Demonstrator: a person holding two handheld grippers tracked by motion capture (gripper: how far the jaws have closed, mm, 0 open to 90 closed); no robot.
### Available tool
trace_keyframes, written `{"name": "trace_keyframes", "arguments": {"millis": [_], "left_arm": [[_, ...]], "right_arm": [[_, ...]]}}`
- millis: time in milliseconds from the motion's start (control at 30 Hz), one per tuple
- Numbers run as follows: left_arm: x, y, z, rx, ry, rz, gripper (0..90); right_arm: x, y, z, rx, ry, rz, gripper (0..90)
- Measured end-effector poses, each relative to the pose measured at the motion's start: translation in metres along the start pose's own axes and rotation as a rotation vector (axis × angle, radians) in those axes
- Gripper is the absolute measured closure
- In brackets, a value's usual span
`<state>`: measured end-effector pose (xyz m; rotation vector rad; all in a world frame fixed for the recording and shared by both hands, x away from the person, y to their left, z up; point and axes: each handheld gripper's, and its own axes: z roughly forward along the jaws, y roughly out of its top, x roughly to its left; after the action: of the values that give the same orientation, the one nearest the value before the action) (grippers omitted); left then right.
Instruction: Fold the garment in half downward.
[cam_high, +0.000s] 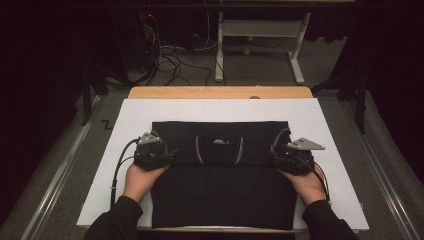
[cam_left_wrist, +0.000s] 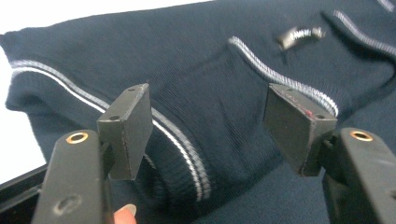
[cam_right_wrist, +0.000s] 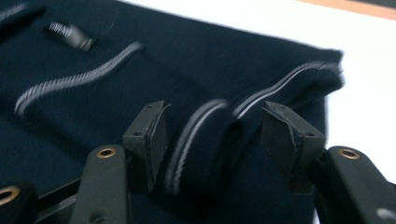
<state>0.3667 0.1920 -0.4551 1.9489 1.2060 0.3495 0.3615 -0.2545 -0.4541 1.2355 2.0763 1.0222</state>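
So there's a white board (cam_high: 330, 165) on the worktop, and a navy sweater (cam_high: 220, 195) with pale stripe trim lies flat across it, long fold running side to side. Its folded-over top edge sits right between the two tools: left tool (cam_left_wrist: 208, 128) at the left end, right tool (cam_right_wrist: 212, 140) at the right, equally close. Both have jaws standing apart, fabric roll between them but pads not pinching. Tiny neck label (cam_left_wrist: 299, 36) sits mid-sweater.
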Motion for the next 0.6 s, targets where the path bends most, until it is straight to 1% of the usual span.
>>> {"name": "trace_keyframes", "arguments": {"millis": [100, 200, 300, 400, 467, 500, 567, 600], "left_arm": [[-0.001, -0.001, 0.007, 0.036, 0.0, -0.009, 30.5], [-0.004, -0.003, 0.011, 0.062, 0.009, 0.0, 30.7], [-0.006, -0.004, 0.013, 0.078, 0.018, 0.004, 32.8], [-0.009, -0.006, 0.015, 0.081, 0.039, 0.016, 40.2], [-0.012, -0.009, 0.016, 0.077, 0.061, 0.038, 48.1], [-0.014, -0.011, 0.016, 0.075, 0.07, 0.043, 50.6], [-0.015, -0.012, 0.017, 0.068, 0.08, 0.04, 58.7], [-0.015, -0.013, 0.017, 0.067, 0.081, 0.036, 61.2]], "right_arm": [[0.002, -0.005, 0.003, 0.032, 0.013, -0.001, 42.1], [0.003, -0.008, 0.005, 0.057, 0.015, -0.008, 42.2], [0.002, -0.01, 0.008, 0.075, 0.028, 0.0, 43.9], [0.003, -0.01, 0.01, 0.084, 0.036, 0.008, 46.1], [0.003, -0.011, 0.011, 0.091, 0.04, 0.004, 48.9], [0.004, -0.011, 0.012, 0.094, 0.038, 0.003, 49.5], [0.005, -0.011, 0.012, 0.095, 0.035, -0.004, 53.0], [0.005, -0.011, 0.013, 0.095, 0.032, -0.005, 54.7]]}}
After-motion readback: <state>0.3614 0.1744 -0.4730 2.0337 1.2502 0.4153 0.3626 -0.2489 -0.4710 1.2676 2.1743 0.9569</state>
